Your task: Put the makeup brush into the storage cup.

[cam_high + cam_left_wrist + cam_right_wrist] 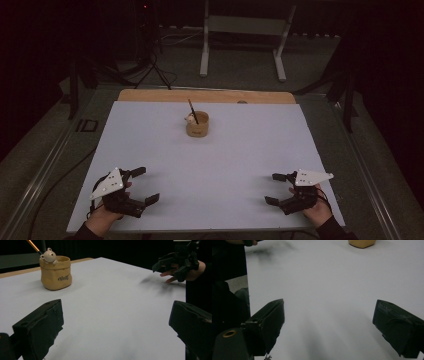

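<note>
The left hand-held gripper point(145, 186) sits low at the near left of the bench point(240, 150). Its two black jaws stand wide apart and hold nothing. The jaws look like hard, blocky pads with rough edges.

In the middle, far back, is the pot point(197, 125). It is well apart from both grippers. It is tan and shaped like a little soft sack, but it looks hard and smooth, like clay. A tiny bear point(49, 255) peeks over its rim on the left side. A thin stick point(193, 110) leans out of the pot, tilted back and to the left. I cannot tell if it is a brush or a pencil.

The right hand-held gripper point(275, 189) rests at the near right. Its jaws are wide apart too, and empty.

The bench top is flat, pale and smooth.

What could go wrong? The pot is small and looks light. A push from one jaw could tip it or slide it on the smooth top. The stick is thin and round, so it could slip or roll out of a pinch. A bump on the bear could chip it.
</note>
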`<act>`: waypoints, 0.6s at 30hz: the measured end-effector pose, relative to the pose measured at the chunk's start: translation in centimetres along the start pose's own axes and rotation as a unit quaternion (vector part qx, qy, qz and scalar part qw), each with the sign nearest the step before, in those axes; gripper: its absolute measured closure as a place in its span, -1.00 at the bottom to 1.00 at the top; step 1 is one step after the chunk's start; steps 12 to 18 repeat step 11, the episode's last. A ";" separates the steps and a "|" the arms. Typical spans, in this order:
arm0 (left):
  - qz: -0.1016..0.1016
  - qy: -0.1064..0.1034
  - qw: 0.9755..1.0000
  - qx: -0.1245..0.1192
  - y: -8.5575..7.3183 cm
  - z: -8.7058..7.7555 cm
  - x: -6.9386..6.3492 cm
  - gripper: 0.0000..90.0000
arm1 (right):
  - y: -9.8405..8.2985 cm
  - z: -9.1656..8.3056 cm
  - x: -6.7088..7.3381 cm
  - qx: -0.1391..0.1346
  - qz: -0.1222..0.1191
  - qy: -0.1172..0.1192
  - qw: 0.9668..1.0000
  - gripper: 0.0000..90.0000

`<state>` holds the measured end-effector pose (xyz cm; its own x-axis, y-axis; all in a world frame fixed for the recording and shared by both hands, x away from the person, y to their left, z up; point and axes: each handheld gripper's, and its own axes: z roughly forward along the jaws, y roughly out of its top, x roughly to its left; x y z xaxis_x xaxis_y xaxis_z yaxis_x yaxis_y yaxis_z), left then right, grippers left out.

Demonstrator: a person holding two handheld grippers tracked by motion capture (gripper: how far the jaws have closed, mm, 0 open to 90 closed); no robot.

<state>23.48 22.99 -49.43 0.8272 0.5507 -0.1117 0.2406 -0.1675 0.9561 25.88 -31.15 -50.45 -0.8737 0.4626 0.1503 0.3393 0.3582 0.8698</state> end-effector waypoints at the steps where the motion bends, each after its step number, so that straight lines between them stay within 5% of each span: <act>1: 0.000 0.000 1.000 0.000 0.0 0.0 0.0 -0.99 | 0.0 0.0 0.0 0.000 0.001 0.001 1.000 -0.76; 18: 0.001 -0.001 1.000 0.000 0.0 0.1 0.0 -0.99 | 0.0 0.1 0.0 0.000 0.003 0.006 1.000 -0.76</act>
